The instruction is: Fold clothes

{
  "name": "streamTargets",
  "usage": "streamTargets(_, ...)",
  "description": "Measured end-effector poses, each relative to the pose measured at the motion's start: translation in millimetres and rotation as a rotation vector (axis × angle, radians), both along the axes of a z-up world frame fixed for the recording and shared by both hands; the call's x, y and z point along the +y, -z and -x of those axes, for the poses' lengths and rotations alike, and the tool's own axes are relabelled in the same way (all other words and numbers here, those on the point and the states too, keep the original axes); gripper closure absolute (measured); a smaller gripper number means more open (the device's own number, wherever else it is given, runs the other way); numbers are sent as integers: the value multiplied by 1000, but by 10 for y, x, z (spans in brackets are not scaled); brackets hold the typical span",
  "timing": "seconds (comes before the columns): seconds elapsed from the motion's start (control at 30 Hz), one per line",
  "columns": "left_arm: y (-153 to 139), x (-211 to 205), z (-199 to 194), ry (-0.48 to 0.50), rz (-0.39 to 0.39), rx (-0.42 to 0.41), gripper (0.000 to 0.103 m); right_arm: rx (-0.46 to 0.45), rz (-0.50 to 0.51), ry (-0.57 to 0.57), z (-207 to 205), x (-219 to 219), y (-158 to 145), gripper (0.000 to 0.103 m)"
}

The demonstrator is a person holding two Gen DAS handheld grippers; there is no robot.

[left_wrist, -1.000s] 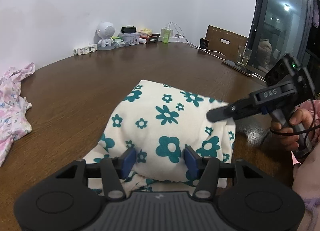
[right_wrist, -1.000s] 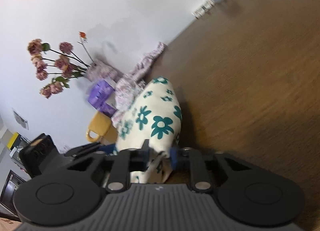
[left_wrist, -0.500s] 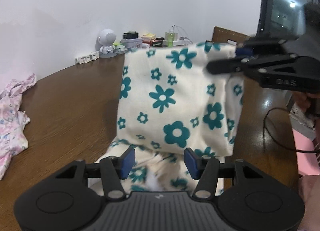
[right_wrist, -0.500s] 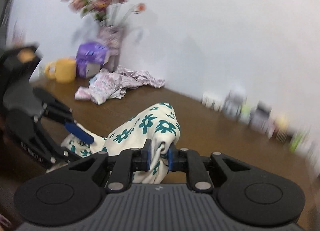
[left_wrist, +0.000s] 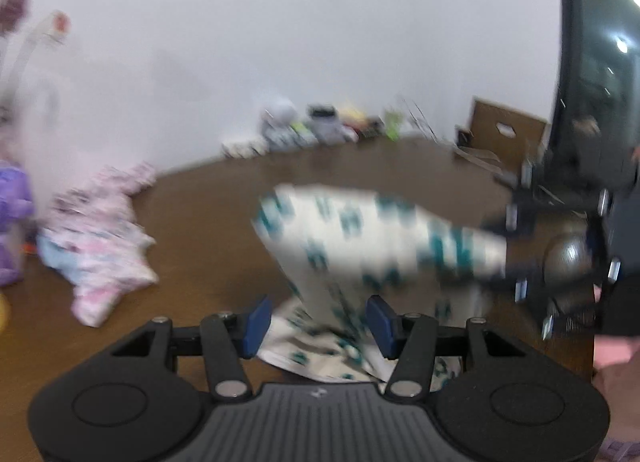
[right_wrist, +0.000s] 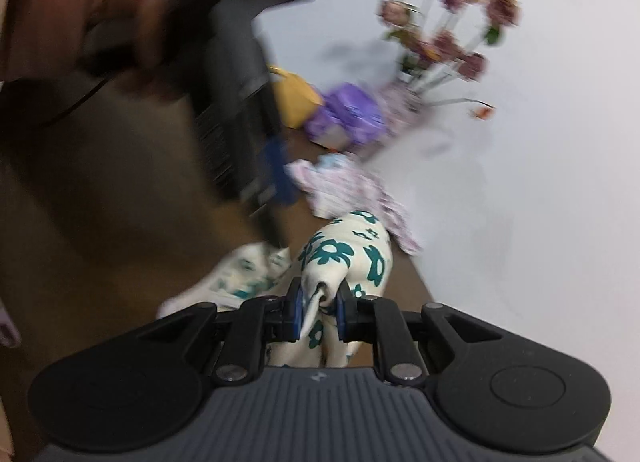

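Note:
A cream garment with teal flowers (left_wrist: 360, 246) hangs lifted over the brown table (left_wrist: 208, 229); its lower part still rests on the table. My right gripper (right_wrist: 318, 312) is shut on a bunched edge of this garment (right_wrist: 344, 258) and also shows at the right of the left wrist view (left_wrist: 560, 262). My left gripper (left_wrist: 318, 322) is open, with the hanging cloth between its blue pads but not pinched. It shows blurred in the right wrist view (right_wrist: 256, 149).
A crumpled pink floral garment (left_wrist: 100, 238) lies at the table's left. A purple pack (right_wrist: 348, 117), a yellow mug (right_wrist: 296, 97) and a vase of dried roses (right_wrist: 436, 33) stand by the wall. Small items (left_wrist: 320, 125) line the far edge.
My right gripper swung the lifted garment over to the right and lower, turning a lot. My left gripper shifted its view leftward and stayed open. Both views are motion-blurred now.

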State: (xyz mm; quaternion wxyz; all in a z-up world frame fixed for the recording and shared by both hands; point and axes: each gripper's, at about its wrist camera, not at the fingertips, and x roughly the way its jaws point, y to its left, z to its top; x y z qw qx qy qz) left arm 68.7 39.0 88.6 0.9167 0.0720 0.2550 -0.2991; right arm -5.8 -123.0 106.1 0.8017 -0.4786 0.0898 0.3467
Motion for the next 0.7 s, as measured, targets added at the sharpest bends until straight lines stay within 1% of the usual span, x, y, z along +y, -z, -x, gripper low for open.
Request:
streamTargets(0.07,-124,133,69,-40,26,-60,51,26,11,-27,31,84,50,88)
streamTargets(0.1,-191,153,43,-54,40,-74,51,40,16,-40,45,126,75,88)
streamTargets(0.17,-267,171,13,-52,76,-75,51,74,15,-57,43,202,127,88)
streamTargets(0.23,-276,110,-14,-31,86,-64,51,107,13,-69,42,269,178,87)
streamTargets(0.3,-234,-8,-61,-3,75,-48,51,141,4,-77,23,314,221,87)
streamTargets(0.37,-162,-106,-135,24,53,-19,57,163,-8,-71,11,325,236,86)
streamTargets(0.4,-90,-172,-150,28,36,-5,62,174,-14,-67,4,330,244,86)
streamTargets(0.47,27,-229,-218,29,8,19,64,194,-37,-54,-16,322,245,85)
streamTargets(0.5,76,-247,-250,30,-2,28,64,206,-49,-47,-31,316,241,82)
streamTargets(0.53,102,-246,-255,31,-4,33,64,234,-66,-45,-38,286,231,76)
streamTargets(0.57,127,-243,-258,32,-6,39,64,273,-85,-48,-49,250,203,72)
streamTargets(0.6,152,-240,-261,34,-7,44,64,311,-105,-49,-61,210,172,65)
streamTargets(0.7,210,-209,-241,33,-17,50,64,431,-214,-25,-113,-54,-13,64)
